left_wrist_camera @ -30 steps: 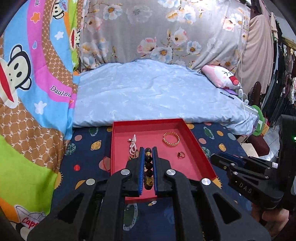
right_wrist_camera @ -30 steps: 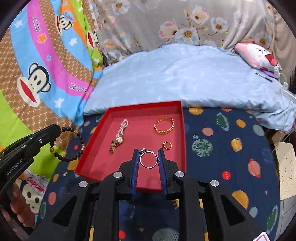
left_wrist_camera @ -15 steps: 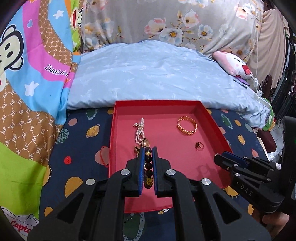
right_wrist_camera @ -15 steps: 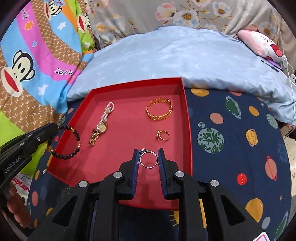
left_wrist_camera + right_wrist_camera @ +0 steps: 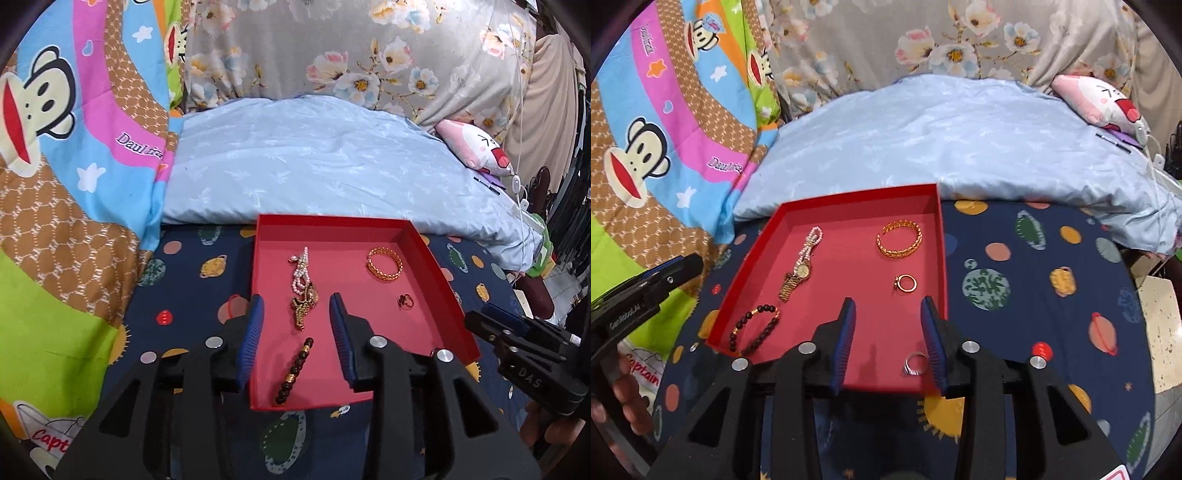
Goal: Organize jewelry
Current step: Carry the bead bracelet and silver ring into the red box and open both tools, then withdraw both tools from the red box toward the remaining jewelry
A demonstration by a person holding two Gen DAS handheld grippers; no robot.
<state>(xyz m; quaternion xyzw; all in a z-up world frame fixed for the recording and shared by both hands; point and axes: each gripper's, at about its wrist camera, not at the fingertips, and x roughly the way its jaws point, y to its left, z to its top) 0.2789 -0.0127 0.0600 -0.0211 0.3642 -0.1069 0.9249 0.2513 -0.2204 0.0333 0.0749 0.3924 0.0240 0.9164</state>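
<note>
A red tray (image 5: 436, 266) (image 5: 768, 229) lies on the dark planet-print sheet. In it are a pearl-and-gold watch (image 5: 304, 286) (image 5: 801, 267), a gold bangle (image 5: 384, 264) (image 5: 899, 238), a small gold ring (image 5: 405, 301) (image 5: 906, 283), a dark bead bracelet (image 5: 293, 369) (image 5: 753, 328) and a silver ring (image 5: 914, 363). My left gripper (image 5: 297, 317) is open above the tray's near left, with the bead bracelet lying below it. My right gripper (image 5: 888, 319) is open above the tray's near right; the silver ring lies by its right finger.
A light blue pillow (image 5: 314, 166) lies behind the tray. A monkey-print quilt (image 5: 66, 166) rises on the left. A pink plush toy (image 5: 476, 149) and white cables sit at the right edge of the bed. The planet sheet (image 5: 1034, 280) spreads right of the tray.
Both grippers have opened. The bead bracelet dropped from the left gripper onto the tray, and the silver ring dropped from the right gripper onto the tray's near right corner.
</note>
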